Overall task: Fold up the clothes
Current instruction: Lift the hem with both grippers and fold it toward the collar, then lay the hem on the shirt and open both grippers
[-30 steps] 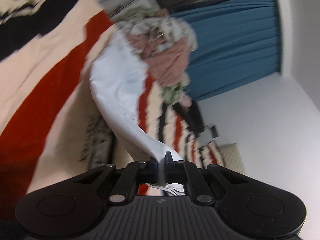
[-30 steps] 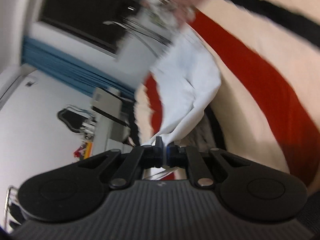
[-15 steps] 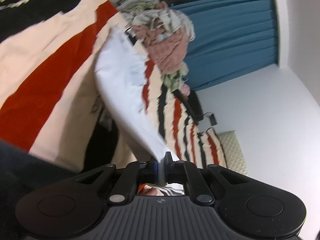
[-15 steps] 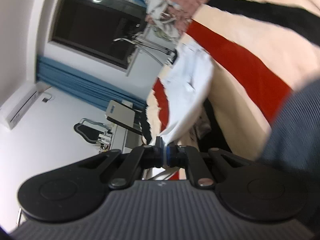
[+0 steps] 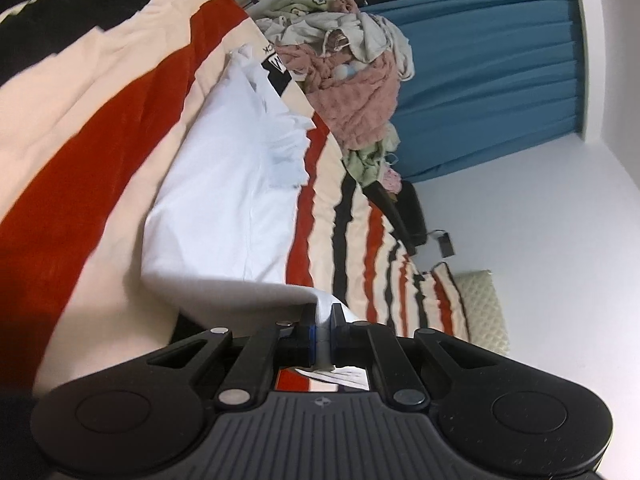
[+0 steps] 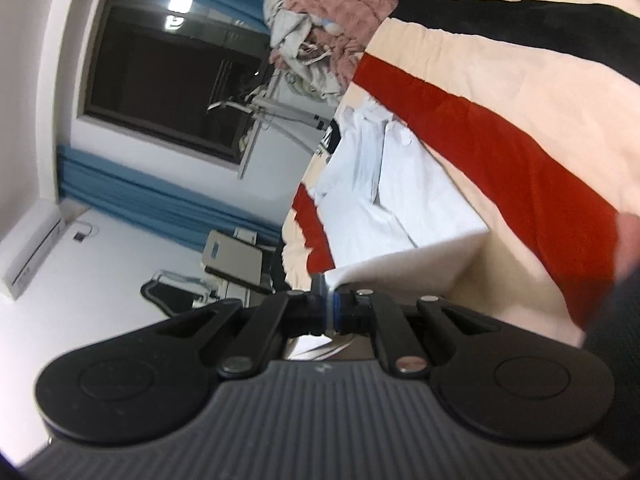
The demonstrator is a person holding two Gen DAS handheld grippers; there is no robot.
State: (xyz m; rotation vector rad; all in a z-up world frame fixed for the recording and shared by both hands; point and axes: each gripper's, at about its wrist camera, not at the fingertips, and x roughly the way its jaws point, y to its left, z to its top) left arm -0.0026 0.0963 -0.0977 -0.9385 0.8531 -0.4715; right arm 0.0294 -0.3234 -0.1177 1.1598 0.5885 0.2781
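A white garment lies stretched on the striped blanket, its far end with a black label near the clothes pile. My left gripper is shut on the garment's near edge at one corner. In the right wrist view the same white garment runs away from me, and my right gripper is shut on its other near corner. The near edge is lifted off the blanket and pulled taut between the two grippers.
A pile of unfolded clothes, pink and grey on top, sits at the far end of the bed. Blue curtains, a dark window and white walls lie beyond. A cream pillow lies by the blanket's edge.
Both grippers have pulled the garment's near edge back and down; the hanging, bunched cloth now lies spread flat along the blanket. Both stay shut on it.
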